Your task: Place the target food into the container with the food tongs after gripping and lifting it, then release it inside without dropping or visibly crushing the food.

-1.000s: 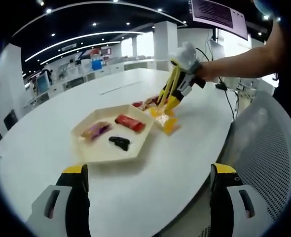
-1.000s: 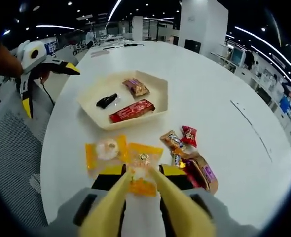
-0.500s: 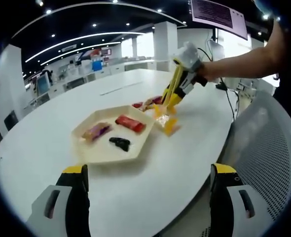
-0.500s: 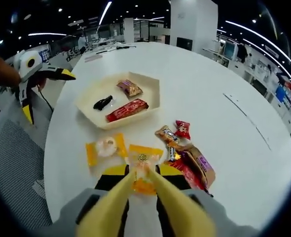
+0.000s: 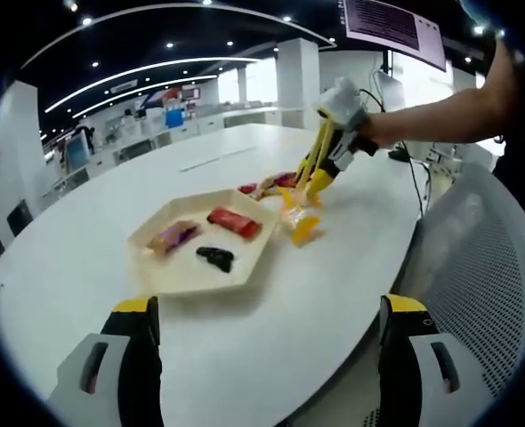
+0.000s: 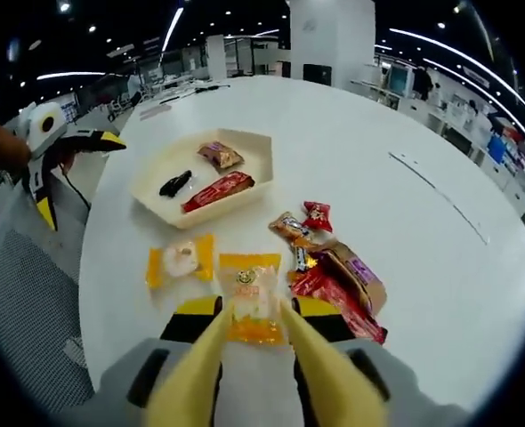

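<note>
The big round white table [image 6: 440, 267] is under everything. On it sits the cream six-sided plastic tray [image 6: 151, 191], with three snacks inside: a red bar, a brown-and-purple packet and a small black thing.

My right gripper [image 6: 255, 311] holds the long yellow food tongs [image 6: 311, 374], and the tong tips pinch the orange see-through packet with a pale cake inside [image 6: 249, 307]. In the left gripper view I see that packet [image 5: 300, 221] just off the table, beside the tray's near corner.

I think the packet is light, soft and a bit slippery. I want to hold it by the crinkly edge, not the cake, so it does not get squashed.

A second orange packet [image 6: 181, 260] lies between mine and the tray. A heap of red and brown wrapped candies [image 6: 334, 280] sits beside it.

My left gripper [image 5: 262, 365] is wide open, holding nothing.
</note>
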`<state>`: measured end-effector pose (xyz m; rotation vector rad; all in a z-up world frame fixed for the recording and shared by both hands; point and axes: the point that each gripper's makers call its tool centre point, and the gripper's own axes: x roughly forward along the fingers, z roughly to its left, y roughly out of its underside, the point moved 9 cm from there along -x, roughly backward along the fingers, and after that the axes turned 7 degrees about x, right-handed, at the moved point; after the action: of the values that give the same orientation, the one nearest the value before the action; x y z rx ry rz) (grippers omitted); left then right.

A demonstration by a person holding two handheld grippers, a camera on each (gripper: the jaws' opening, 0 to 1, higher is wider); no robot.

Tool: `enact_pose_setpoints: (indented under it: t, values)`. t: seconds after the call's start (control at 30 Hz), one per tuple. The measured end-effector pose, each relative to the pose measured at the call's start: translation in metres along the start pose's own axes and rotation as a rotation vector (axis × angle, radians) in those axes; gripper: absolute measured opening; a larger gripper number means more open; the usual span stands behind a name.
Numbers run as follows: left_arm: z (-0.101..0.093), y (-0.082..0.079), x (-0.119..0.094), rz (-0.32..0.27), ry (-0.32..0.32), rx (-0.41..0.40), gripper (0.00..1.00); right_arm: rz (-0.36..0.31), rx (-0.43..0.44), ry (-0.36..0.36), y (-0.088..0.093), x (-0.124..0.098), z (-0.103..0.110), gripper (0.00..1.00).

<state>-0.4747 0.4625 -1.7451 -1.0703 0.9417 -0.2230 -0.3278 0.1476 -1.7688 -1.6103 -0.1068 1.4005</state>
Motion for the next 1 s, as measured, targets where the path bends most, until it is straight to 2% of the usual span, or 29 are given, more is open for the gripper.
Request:
enact_pose_setpoints:
  t: [0.2, 0.27, 0.4, 0.5, 0.57, 0.73, 1.0]
  values:
    - [-0.0007, -0.0004, 0.0001, 0.002, 0.003, 0.002, 1.00, -0.007, 0.027, -0.017, -0.0022, 0.0023, 0.0018, 0.31]
    - [-0.0004, -0.0001, 0.0004, 0.003, 0.003, 0.003, 1.00, 0.023, 0.012, -0.016, -0.0005, 0.0055, 0.0027, 0.30]
    - [-0.0004, 0.0000, 0.0006, 0.004, 0.004, 0.008, 1.00, 0.055, 0.054, -0.020, -0.0035, 0.0068, 0.0011, 0.29]
    - [0.0003, -0.0002, 0.0002, 0.001, -0.001, 0.004, 1.00, 0.068, 0.030, -0.005, -0.0045, 0.0078, 0.0042, 0.27]
    - [0.0003, -0.0001, 0.0001, 0.001, -0.002, 0.005, 0.99, 0.061, 0.005, -0.018, -0.0042, 0.0084, 0.0075, 0.23]
    - [0.0003, -0.0005, -0.0002, -0.002, -0.003, 0.006, 0.99, 0.044, 0.048, -0.024, -0.0035, 0.0059, 0.0058, 0.18]
    - [0.0006, -0.0016, -0.0010, -0.013, -0.008, 0.006, 0.99, 0.034, 0.048, -0.003, -0.0040, -0.0008, 0.0035, 0.19]
